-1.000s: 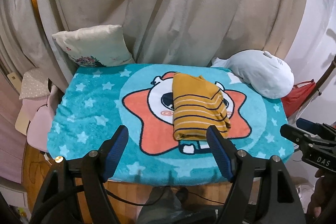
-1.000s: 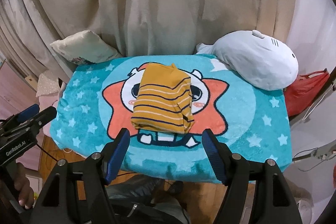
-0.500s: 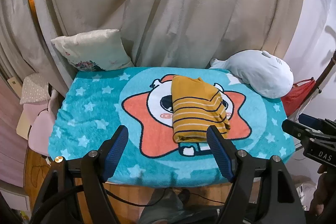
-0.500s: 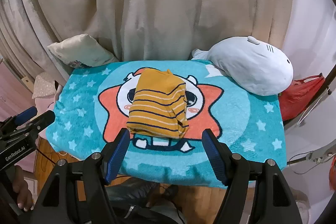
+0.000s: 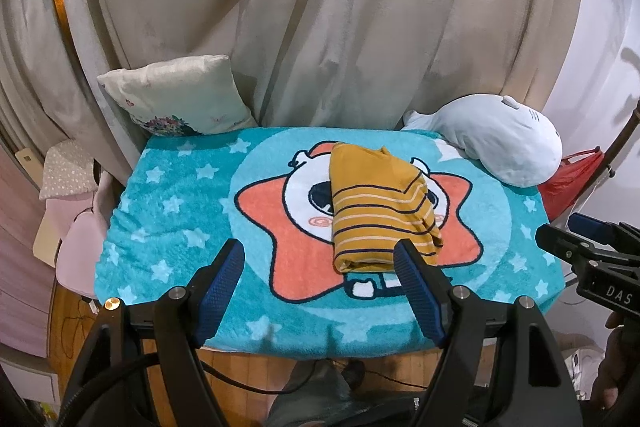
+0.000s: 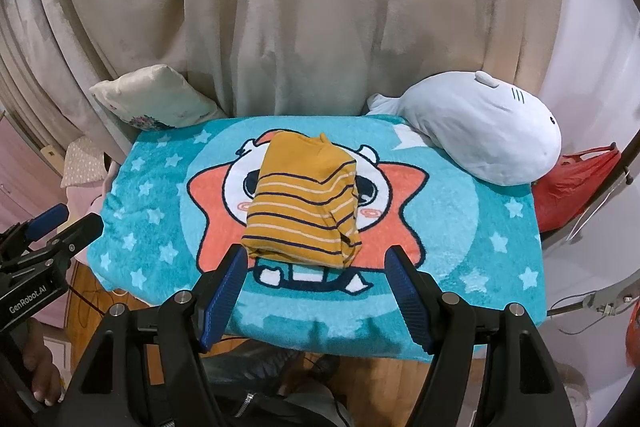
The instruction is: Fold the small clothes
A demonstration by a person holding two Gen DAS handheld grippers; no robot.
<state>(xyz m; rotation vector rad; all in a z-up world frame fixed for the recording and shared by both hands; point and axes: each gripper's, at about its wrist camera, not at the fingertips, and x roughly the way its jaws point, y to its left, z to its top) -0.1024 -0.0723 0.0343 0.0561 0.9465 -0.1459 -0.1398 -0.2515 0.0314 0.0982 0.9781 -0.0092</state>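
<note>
Holding both claws spread and empty above near edge of desk: left claw [image 5: 320, 285], right claw [image 6: 314, 285]. Yellow striped garment [image 6: 304, 201] is lying folded in compact bundle on middle of star blanket [image 6: 460, 235], between pillow [image 6: 152, 101] and plush toy [image 6: 480, 131], touching neither. I am judging it as light, soft and limp, layers sliding easily. Best taking it at thick near fold, pinching all layers together.
</note>
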